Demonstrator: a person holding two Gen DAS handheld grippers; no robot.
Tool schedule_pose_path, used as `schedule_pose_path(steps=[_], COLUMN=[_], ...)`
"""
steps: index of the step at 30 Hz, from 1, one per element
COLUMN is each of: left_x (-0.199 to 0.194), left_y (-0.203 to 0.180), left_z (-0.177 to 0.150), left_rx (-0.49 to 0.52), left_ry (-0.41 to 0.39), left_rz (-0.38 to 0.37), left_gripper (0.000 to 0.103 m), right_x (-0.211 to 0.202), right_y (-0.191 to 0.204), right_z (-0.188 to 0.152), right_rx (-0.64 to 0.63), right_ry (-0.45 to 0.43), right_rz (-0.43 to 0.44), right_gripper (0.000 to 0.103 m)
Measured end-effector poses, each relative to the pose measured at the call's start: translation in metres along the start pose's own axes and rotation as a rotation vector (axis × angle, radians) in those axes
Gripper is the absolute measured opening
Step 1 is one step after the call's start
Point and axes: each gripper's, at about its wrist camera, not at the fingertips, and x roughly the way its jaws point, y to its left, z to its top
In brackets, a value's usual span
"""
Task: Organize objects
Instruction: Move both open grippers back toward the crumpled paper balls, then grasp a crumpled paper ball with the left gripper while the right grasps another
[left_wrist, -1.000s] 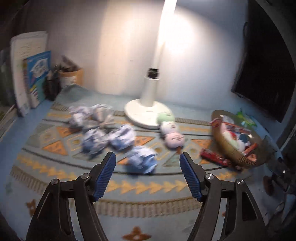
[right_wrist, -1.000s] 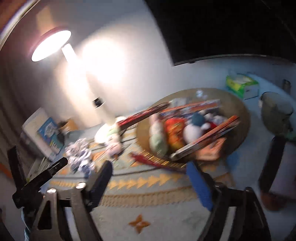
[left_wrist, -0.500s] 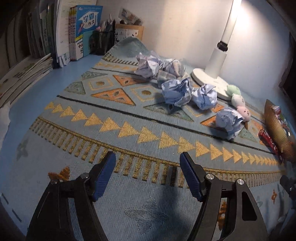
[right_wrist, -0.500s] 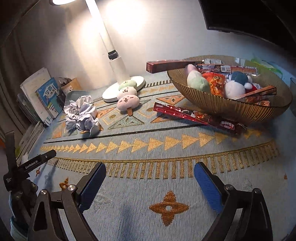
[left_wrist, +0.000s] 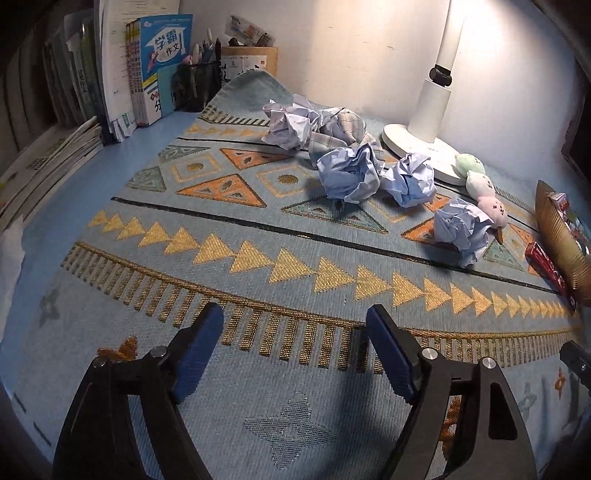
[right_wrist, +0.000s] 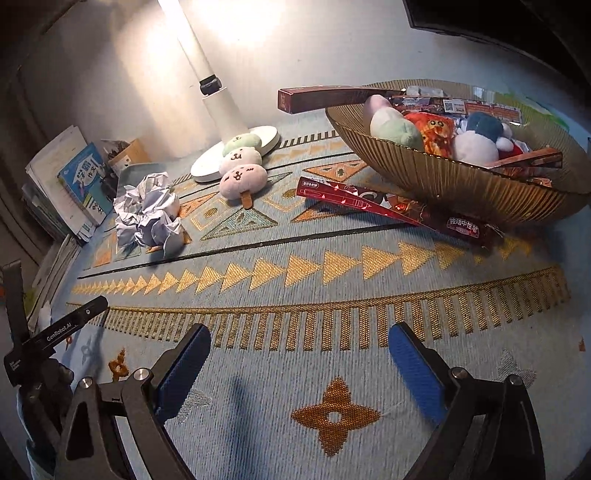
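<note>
at the bottom of the left wrist view, the left gripper hangs low over the blue woven mat with gold triangles, its blue-padded jaws spread wide with nothing between them. at the bottom of the right wrist view, the right gripper sits the same way, jaws spread and holding nothing, above the mat's orange flower motif.

further up in the left wrist view, crumpled pale blue paper balls lie clustered in the middle of the mat, one a little apart at right centre, touching the pink end of a plush dango skewer. behind them stands the white desk lamp base.

right of centre in the right wrist view, a long red pen packet lies on the mat against a ribbed amber glass bowl, which holds plush toys and packets. at the upper left of the left wrist view, upright books and a black mesh pen holder line the wall.
</note>
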Motion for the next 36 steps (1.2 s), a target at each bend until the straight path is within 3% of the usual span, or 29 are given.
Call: schedule_pose_path(steps=[9, 14, 19, 23, 29, 31, 34, 35, 36], left_x=[0.000, 0.000, 0.003, 0.014, 0.049, 0.057, 0.065, 0.068, 0.070], left_y=[0.000, 0.000, 0.012, 0.014, 0.001, 0.000, -0.003, -0.004, -0.006], left_z=[0.000, 0.000, 0.024, 0.060, 0.095, 0.099, 0.099, 0.098, 0.097], left_rx=[0.001, 0.003, -0.026, 0.007, 0.042, 0.031, -0.012, -0.015, -0.005], left_ry=[0.002, -0.001, 0.038, 0.023, 0.015, 0.021, -0.011, -0.012, -0.002], left_rz=[-0.009, -0.016, -0.113, -0.158, -0.225, -0.249, -0.287, -0.283, -0.268], left_gripper=[0.082, 0.082, 0.082, 0.082, 0.082, 0.082, 0.081, 0.076, 0.062], right_x=[0.003, 0.007, 0.017, 0.025, 0.064, 0.081, 0.098, 0.103, 0.107], right_y=[0.003, 0.010, 0.029, 0.065, 0.149, 0.158, 0.157, 0.156, 0.154], right_z=[0.000, 0.000, 0.004, 0.022, 0.052, 0.059, 0.067, 0.069, 0.070], right_rx=[-0.019, -0.047, -0.123, -0.153, -0.401, -0.413, -0.385, -0.366, -0.347], right_ry=[0.016, 0.036, 0.107, 0.115, 0.058, 0.053, 0.043, 0.050, 0.062], right_rz=[0.002, -0.045, -0.102, 0.023, 0.005, -0.003, 0.005, 0.019, 0.041], right_gripper=[0.103, 0.103, 0.103, 0.103, 0.103, 0.100, 0.088, 0.080, 0.071])
